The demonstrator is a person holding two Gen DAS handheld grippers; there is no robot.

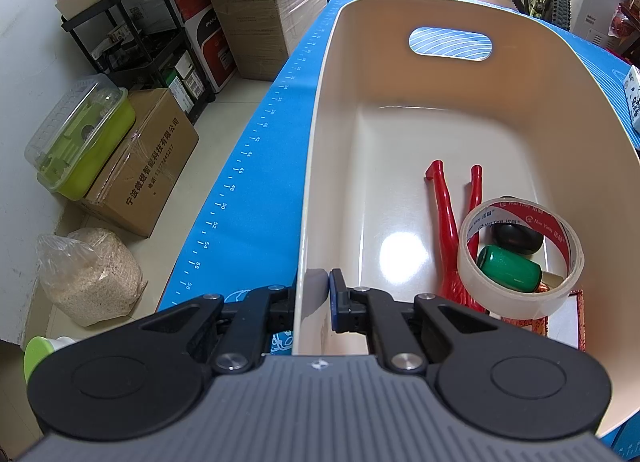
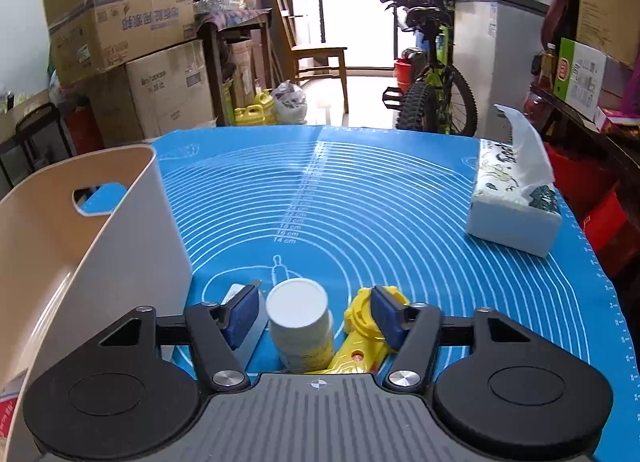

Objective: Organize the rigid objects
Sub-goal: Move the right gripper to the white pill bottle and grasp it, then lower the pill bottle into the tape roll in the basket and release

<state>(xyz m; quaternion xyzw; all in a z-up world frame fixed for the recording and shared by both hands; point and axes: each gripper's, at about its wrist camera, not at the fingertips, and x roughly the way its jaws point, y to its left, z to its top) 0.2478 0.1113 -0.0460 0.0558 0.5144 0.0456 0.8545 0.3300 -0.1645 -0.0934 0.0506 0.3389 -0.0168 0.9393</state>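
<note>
Two grippers are at work, each on its own job. The left gripper is clamped narrow on the near left wall of the cream bin, one pad outside and one inside, holding it steady on the blue mat. Already lying in the bin, toward its near right corner, are a red plastic tool, a roll of tape, a green bottle inside the ring of the tape, and a dark round thing behind it.

The step in hand looks like the pick of the next item. The right gripper is low over the mat just right of the bin, its jaws about half wide, and a small white-capped bottle stands upright between them. Its pads do not appear to touch the bottle yet; there is a gap on both sides, wider on the right. A yellow plastic toy lies just beside the bottle, partly under the right pad, and a small flat thing sits by the left pad; what it is I cannot tell.

The next move, as I judge it, calls for closing squarely on the bottle's body below the cap without catching the yellow toy, then lifting it clear and carrying it left over the bin's wall. A tissue box stands far right, well apart.
</note>
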